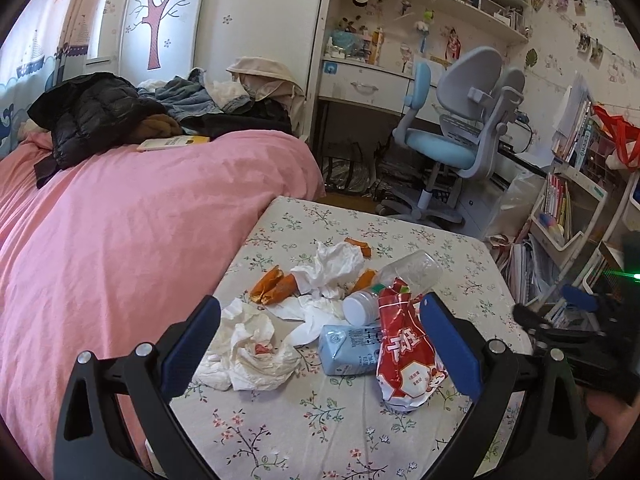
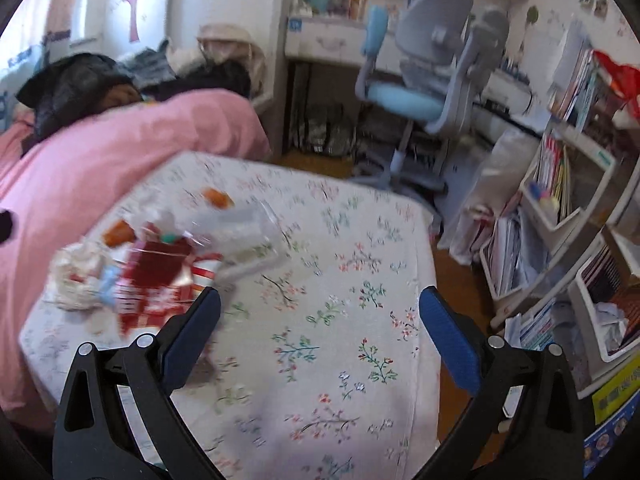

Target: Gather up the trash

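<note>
Two grippers, both spread wide with nothing between the fingers. The left gripper (image 1: pixel 320 332) hangs just over the floral-cloth table (image 1: pixel 320 432), and pretty much all the trash sits on that table in one clump, so I'll place everything off the red snack bag (image 1: pixel 404 348).

That bag stands crumpled just inside the left gripper's right-hand finger. Touching its left side is a light blue drink carton (image 1: pixel 346 350) lying flat. Right behind the bag is a clear plastic bottle (image 1: pixel 396 280) on its side, white cap pointing toward the camera. Left of the bag, past the carton, is a wad of crumpled tissue (image 1: pixel 252 348) with a red smear in it, close to the gripper's other finger. Another white tissue wad (image 1: pixel 332 266) sits behind the carton, and orange peel pieces (image 1: pixel 274 286) are scattered around that wad, one more at the far side of the pile.

The right gripper (image 2: pixel 320 332) is off to the right of the bag, over a bare stretch of the same table (image 2: pixel 340 360). Its view is motion-blurred, so the snack bag (image 2: pixel 160 280) and bottle (image 2: pixel 240 232) only show as smears up and to the left of its fingers, apart from them.

Further back from the bag: a pink bed (image 1: pixel 120 240) butting against the table's left edge, and a blue-grey desk chair (image 1: pixel 452 140) beyond the far edge.
</note>
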